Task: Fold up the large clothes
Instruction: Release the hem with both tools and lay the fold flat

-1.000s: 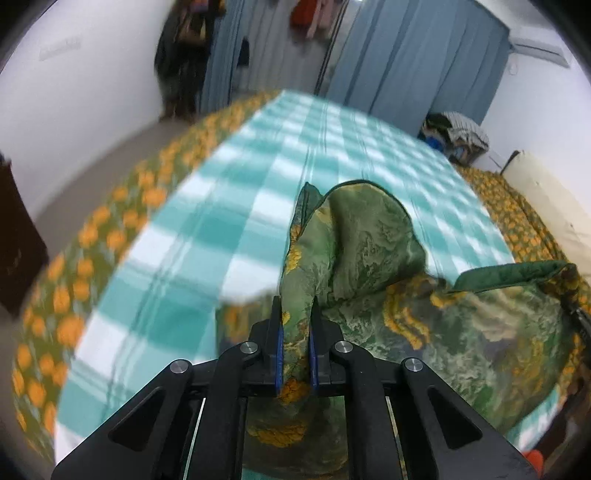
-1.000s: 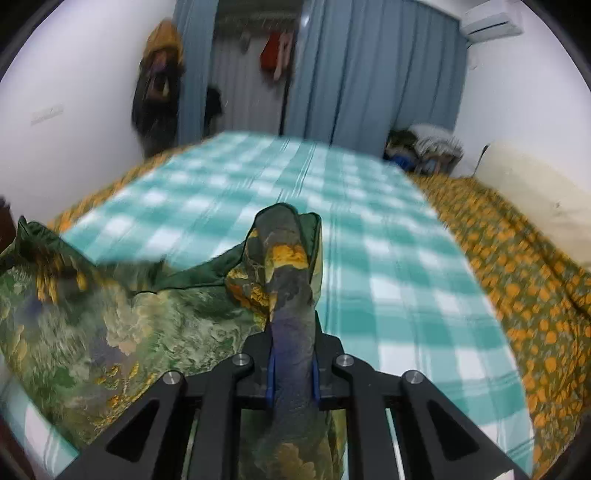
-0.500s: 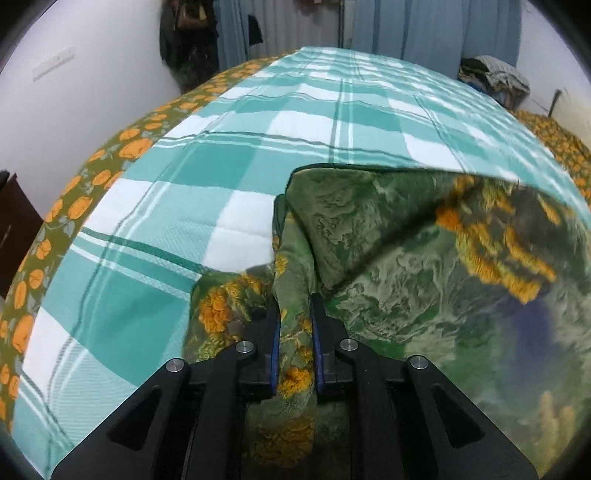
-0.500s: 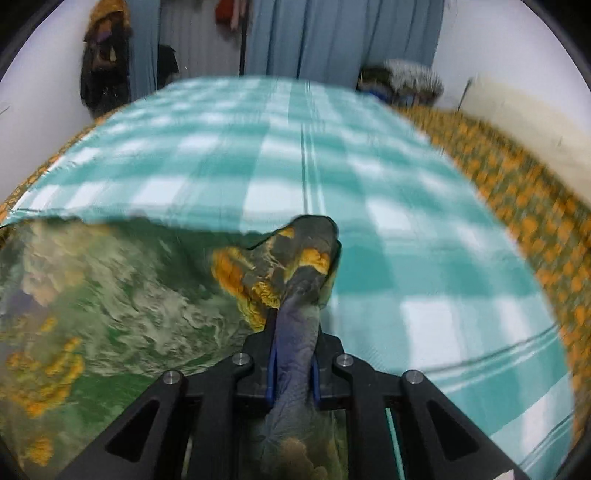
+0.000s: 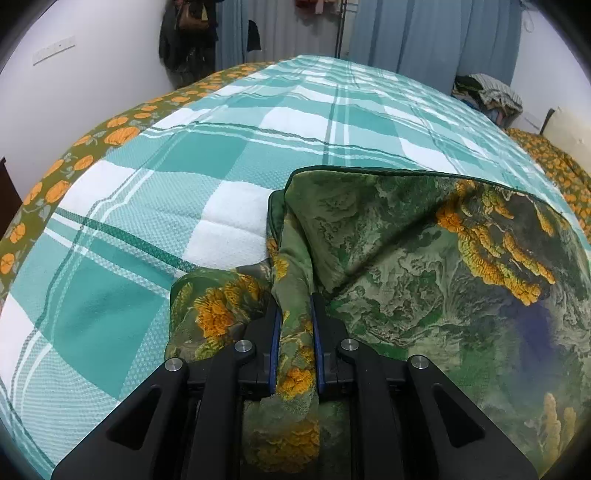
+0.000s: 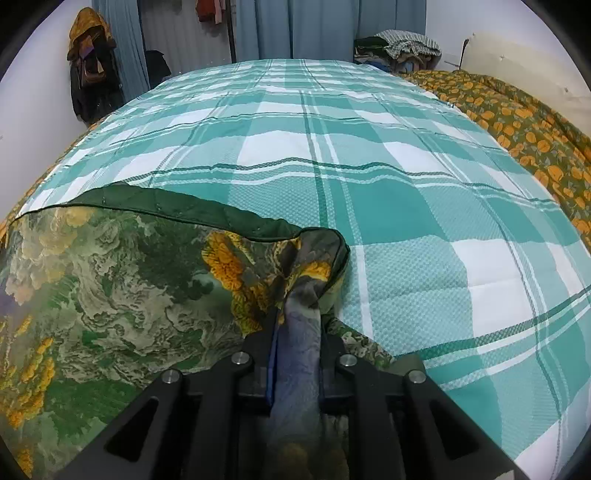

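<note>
1. A bedroom: blue curtains [image 5: 424,33] at the back, and in front a bed under a teal-and-white checked bedspread [image 6: 369,177] that serves as the folding surface.
2. The left gripper [image 5: 295,317] is clenched on a bunched corner of the green printed garment [image 5: 424,266]; cloth fills the gap between its blue-lined fingers.
3. The right gripper [image 6: 297,332] is likewise clamped on the opposite corner of the same garment [image 6: 110,288], a bluish twist of fabric pinched between its fingers.
4. Holding both corners at once seems meant to keep the dark green hem [image 6: 184,210] stretched between them, so the edge travels straight.
5. The garment lies on the near part of the bedspread, hem leading toward the far end, apparently doubled over a lower layer [image 5: 210,306].
6. Beyond it the bedspread lies flat, flanked by an orange-flowered sheet [image 6: 524,122], with a clothes pile [image 6: 402,44] far off.
</note>
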A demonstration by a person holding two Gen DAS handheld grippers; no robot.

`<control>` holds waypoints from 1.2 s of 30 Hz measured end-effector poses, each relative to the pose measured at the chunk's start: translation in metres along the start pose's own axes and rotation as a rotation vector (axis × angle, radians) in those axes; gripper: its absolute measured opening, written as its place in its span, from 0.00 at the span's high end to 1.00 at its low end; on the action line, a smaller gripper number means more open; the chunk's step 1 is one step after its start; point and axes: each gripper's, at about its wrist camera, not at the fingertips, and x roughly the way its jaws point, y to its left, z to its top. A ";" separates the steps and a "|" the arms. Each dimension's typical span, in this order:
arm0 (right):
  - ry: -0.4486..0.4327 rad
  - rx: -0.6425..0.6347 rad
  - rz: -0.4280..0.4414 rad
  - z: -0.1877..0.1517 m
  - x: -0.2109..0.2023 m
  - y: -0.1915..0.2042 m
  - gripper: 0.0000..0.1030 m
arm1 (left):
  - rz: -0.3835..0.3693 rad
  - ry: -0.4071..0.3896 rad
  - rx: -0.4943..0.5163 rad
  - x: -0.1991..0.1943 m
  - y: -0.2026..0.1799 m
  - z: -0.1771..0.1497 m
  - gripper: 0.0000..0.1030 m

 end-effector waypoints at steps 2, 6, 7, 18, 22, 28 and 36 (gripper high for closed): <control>-0.002 -0.003 -0.005 0.000 -0.001 0.001 0.84 | 0.003 0.004 0.003 -0.001 0.000 0.001 0.87; -0.013 -0.007 -0.016 -0.001 -0.007 0.001 0.84 | -0.005 0.020 -0.005 -0.007 0.001 0.004 0.84; -0.019 -0.008 -0.020 -0.002 -0.009 0.002 0.83 | -0.012 0.024 -0.013 -0.010 0.003 0.006 0.83; -0.107 -0.007 -0.061 0.014 -0.073 -0.009 0.43 | -0.087 -0.051 0.056 -0.089 -0.015 0.022 0.28; -0.212 -0.048 -0.015 0.024 -0.114 0.009 0.42 | -0.115 -0.077 0.065 -0.089 -0.036 0.040 0.21; -0.092 -0.192 0.052 0.013 -0.079 0.047 0.37 | -0.006 0.002 -0.007 -0.029 -0.018 0.043 0.21; -0.056 0.027 0.162 -0.007 -0.028 0.013 0.37 | -0.106 0.018 -0.186 0.003 0.019 0.020 0.21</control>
